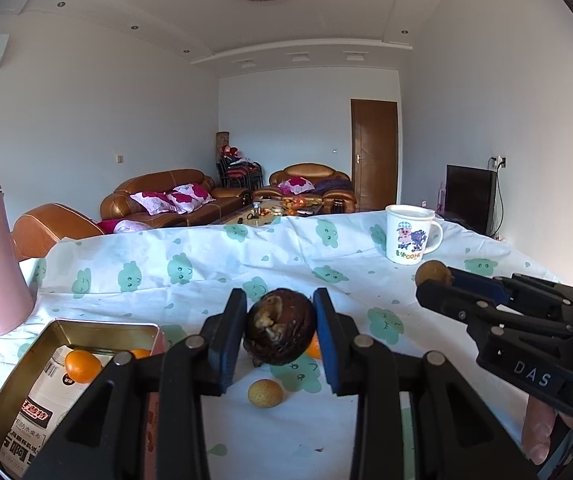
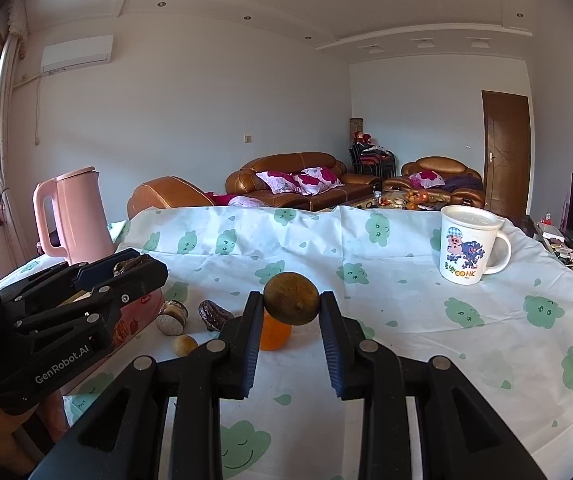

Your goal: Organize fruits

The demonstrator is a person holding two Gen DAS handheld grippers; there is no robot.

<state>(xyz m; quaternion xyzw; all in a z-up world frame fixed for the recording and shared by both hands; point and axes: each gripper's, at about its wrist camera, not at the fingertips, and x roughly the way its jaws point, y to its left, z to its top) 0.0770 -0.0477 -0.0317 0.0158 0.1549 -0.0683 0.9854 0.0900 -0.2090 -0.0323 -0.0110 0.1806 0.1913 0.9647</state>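
— Two fruits are up in the air: the left gripper (image 1: 280, 330) is clamped on a dark brown fruit (image 1: 279, 334), the right gripper (image 2: 291, 300) on a brownish-green fruit (image 2: 291, 298), each pinched at the fingertips.

— Next step?

— Probably carrying them to the tin tray (image 1: 18, 392) at eight o'clock of the left view, where an orange (image 1: 82, 366) lies. Looser pieces at nine o'clock of the right view are hard to identify.

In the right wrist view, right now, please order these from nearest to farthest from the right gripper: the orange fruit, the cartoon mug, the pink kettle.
1. Orange fruit: on the cloth just behind the right gripper, partly hidden by its left finger.
2. Cartoon mug: farther back, to the right.
3. Pink kettle: at the table's far left edge.
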